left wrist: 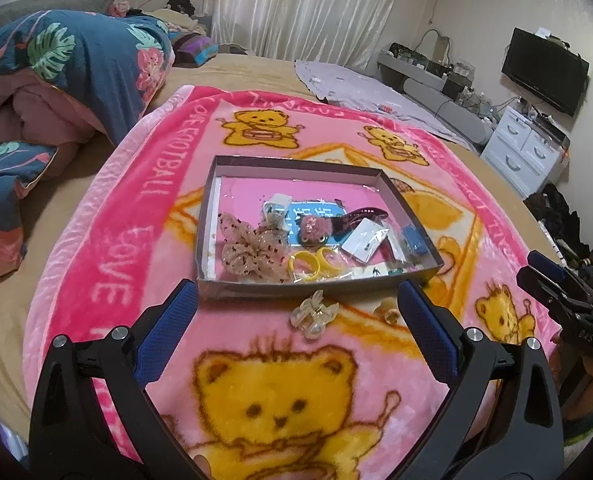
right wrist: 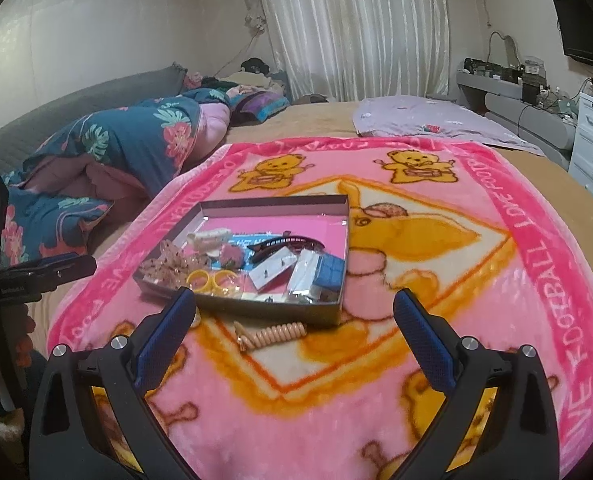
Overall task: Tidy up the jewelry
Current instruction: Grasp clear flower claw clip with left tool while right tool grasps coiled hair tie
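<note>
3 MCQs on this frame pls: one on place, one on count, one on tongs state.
1. Where does the clear claw clip lie?
A. inside the box
B. on the blanket in front of the box
C. on the pillow

2. How many yellow rings lie in the box?
A. two
B. five
C. none

3. How do the left tongs stand?
A. shut on the scrunchie
B. shut on nothing
C. open, holding nothing

Key: 1 B, the clip rests on the pink blanket outside the box's near wall. 2 A, two rings sit side by side. 3 C, the blue pads stand wide apart.
</note>
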`<state>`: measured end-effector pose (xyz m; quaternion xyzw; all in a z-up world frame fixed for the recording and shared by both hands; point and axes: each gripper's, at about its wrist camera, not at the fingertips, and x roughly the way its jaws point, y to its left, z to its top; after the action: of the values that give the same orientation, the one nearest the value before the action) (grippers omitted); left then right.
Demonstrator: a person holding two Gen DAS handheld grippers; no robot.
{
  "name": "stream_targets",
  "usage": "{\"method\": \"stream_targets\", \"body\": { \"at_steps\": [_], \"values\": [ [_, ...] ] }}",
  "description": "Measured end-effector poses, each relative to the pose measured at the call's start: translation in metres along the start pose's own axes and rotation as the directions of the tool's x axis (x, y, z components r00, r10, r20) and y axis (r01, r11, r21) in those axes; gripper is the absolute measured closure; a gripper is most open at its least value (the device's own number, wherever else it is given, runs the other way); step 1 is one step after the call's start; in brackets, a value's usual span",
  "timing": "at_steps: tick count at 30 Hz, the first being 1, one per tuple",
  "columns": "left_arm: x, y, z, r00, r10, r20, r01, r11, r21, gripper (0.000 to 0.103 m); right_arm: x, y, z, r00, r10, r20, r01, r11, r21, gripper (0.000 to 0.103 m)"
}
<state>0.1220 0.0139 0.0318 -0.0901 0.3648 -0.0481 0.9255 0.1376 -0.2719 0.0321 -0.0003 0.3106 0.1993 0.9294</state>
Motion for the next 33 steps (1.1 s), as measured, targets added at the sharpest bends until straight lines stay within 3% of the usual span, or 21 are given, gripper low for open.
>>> {"method": "stream_targets", "body": {
  "at_steps": [17, 33],
  "values": [
    [0.015, 0.000, -0.030, 0.997, 0.029, -0.072, -0.027, 0.999, 0.038, 0.010, 0.015, 0.014, -0.022, 0.996, 0.008, -0.088, -0.011, 1.000, -0.029, 0.004],
    [0.076, 0.007, -0.049, 0.987, 0.016, -0.158, -0.009, 0.999, 0.044, 0.012, 0.062, 0.006, -0.041, 0.979, 0.010, -0.203, -0.005, 1.000, 0.023, 0.004]
  ]
}}
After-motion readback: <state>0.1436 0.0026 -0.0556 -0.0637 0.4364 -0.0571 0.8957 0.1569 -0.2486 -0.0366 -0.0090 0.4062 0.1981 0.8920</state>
